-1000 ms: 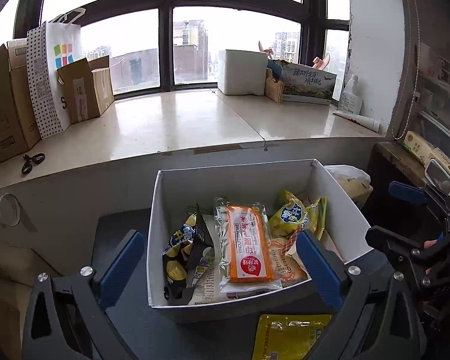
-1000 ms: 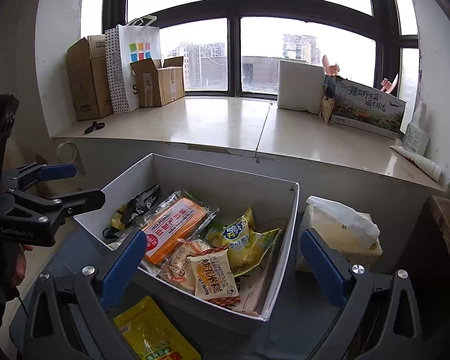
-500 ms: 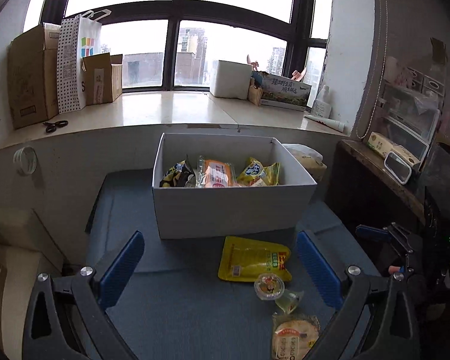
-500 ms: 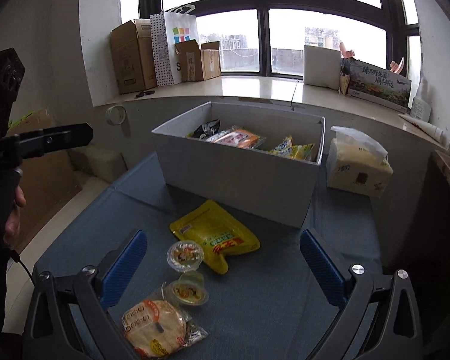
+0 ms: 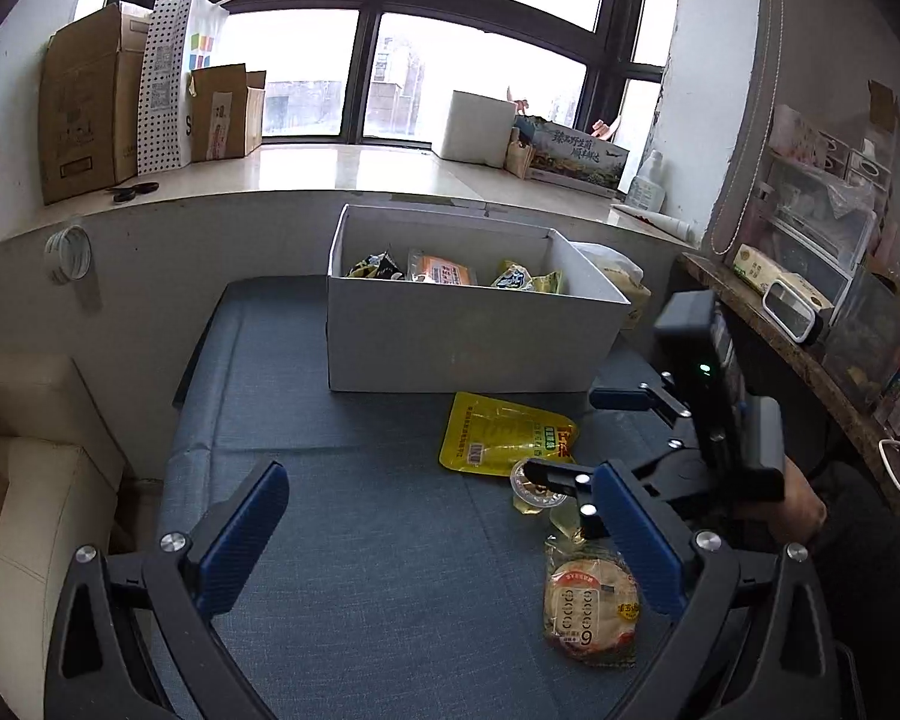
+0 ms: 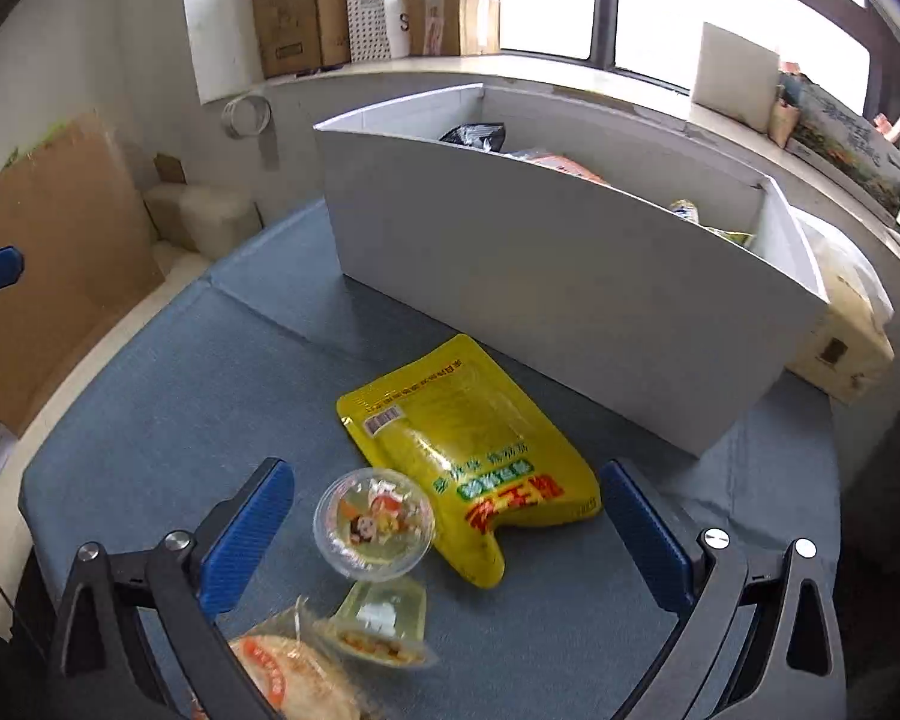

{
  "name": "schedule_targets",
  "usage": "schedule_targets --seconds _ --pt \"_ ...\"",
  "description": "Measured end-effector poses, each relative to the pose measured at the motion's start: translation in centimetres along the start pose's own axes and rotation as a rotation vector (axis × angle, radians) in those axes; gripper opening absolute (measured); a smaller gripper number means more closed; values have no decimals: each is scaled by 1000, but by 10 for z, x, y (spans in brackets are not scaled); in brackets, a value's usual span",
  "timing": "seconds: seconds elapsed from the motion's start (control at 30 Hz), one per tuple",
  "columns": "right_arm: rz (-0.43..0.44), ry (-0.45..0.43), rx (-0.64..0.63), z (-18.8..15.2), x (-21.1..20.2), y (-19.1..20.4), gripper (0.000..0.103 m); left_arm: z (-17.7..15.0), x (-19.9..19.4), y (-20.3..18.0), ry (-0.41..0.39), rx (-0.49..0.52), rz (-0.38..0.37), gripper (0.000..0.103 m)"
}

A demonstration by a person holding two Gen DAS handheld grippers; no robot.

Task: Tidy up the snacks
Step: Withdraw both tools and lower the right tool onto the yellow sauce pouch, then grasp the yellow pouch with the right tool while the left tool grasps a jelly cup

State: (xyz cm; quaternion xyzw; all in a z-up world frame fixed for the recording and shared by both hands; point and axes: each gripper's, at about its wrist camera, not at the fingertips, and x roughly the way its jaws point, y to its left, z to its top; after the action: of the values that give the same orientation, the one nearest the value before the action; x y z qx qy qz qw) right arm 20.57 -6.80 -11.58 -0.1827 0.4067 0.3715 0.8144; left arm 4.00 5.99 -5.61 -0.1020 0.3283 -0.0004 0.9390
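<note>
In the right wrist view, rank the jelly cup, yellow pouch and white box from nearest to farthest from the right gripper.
1. Jelly cup, between the right gripper's open fingers, toward the left one.
2. Yellow pouch, just ahead, centre.
3. White box, behind the pouch.

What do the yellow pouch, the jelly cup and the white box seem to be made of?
Yellow pouch: glossy plastic film, going by its sheen and printed barcode. Jelly cup: clear thin plastic under a printed peel lid, since its contents show through. White box: matte, thin flat walls, likely cardboard or foam board; cannot tell which.
</note>
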Motion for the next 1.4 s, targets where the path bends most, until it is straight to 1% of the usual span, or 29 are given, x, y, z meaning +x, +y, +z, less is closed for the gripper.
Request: schedule_targets --seconds 0.13,0.27,0.33,0.4,0.47,0.5,0.57,0.7,0.77,0.8,0.87,0.9,0.93,1.03,1.1,1.2,1.27,1.4 --pt "3 72 -62 22 30 -3 103 -4 -1 7 3 -25 -9 103" --pt "64 149 -75 31 51 -7 103 -7 0 13 11 -36 -9 103" --pt "78 195 -125 30 59 -2 103 -8 0 16 9 -44 -13 103" --pt "65 246 -194 27 70 5 103 -8 3 19 14 -54 -14 103" --pt "41 285 -230 25 79 9 103 -8 6 20 19 -61 -17 103" --pt "58 286 -212 27 81 6 103 -9 7 21 21 -65 -18 103" --pt "107 325 -166 30 89 -3 103 -10 9 20 27 -65 -20 103" --pt "101 290 -139 30 89 -12 103 -14 12 19 38 -57 -16 103" --pt "95 271 -124 27 84 -12 98 -16 14 20 43 -62 -19 103" --pt "92 258 -116 24 79 -12 90 -16 16 21 49 -66 -16 103" --pt "73 230 -86 15 65 -14 64 -17 20 21 61 -73 -13 103" --pt "65 217 -67 13 59 -14 47 -18 21 21 63 -76 -14 103" --pt "62 214 -48 8 55 -15 47 -18 22 20 62 -75 -17 103" --pt "46 169 -69 -1 44 -9 41 -18 25 17 69 -62 -8 103" --pt "47 140 -28 -5 34 -12 40 -18 27 14 75 -54 -7 103" --pt "55 53 19 -16 3 -14 40 -18 31 9 86 -34 3 103" --pt "42 -6 66 -23 -21 -21 40 -17 37 5 101 -23 -3 103" --pt "40 -116 202 -44 -74 -44 40 -14 59 -14 141 23 -13 103"
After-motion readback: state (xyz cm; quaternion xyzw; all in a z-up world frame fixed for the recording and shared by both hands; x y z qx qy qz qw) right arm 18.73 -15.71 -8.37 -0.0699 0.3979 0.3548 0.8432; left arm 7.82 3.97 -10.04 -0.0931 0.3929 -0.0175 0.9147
